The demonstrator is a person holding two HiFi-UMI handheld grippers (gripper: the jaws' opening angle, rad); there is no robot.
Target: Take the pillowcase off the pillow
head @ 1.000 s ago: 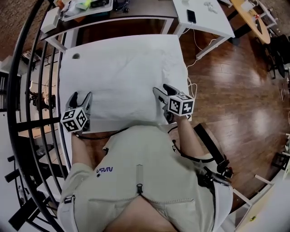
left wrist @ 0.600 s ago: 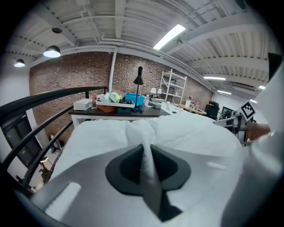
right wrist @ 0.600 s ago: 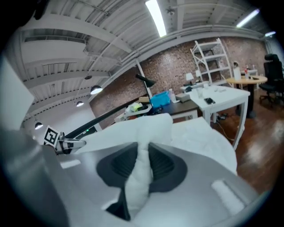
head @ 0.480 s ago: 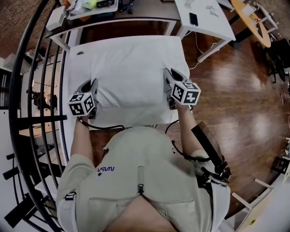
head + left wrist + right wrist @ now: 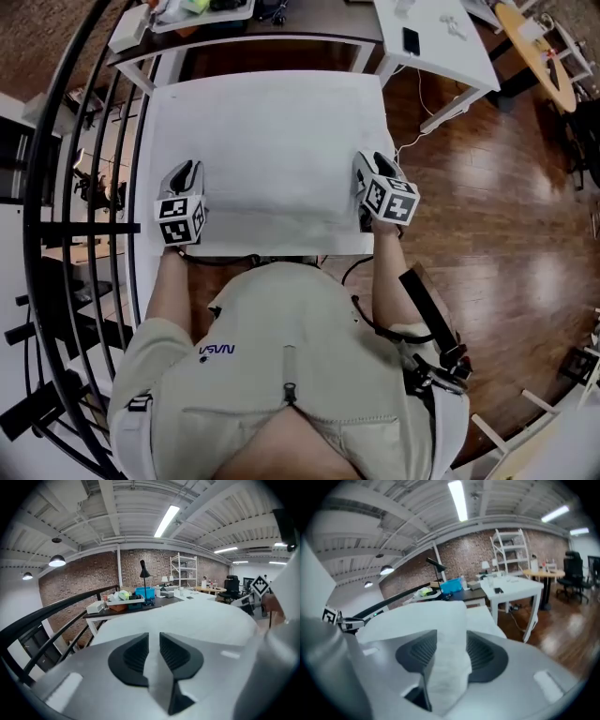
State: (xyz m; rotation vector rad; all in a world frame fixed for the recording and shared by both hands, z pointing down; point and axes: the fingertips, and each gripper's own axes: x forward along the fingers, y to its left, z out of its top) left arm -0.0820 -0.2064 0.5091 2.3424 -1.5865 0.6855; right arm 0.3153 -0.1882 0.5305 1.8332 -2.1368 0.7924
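A white pillowcase [image 5: 272, 150] is seen spread across a white table [image 5: 281, 244], flanked at its near corners by the left gripper [image 5: 184, 174] and right gripper [image 5: 375, 165].

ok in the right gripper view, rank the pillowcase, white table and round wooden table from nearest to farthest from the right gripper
1. pillowcase: bunched between the tongs of the right gripper, which have just been opening.
2. white table: ahead to the right, with a phone on it.
3. round wooden table: beyond the white table, far right, by the office chair.
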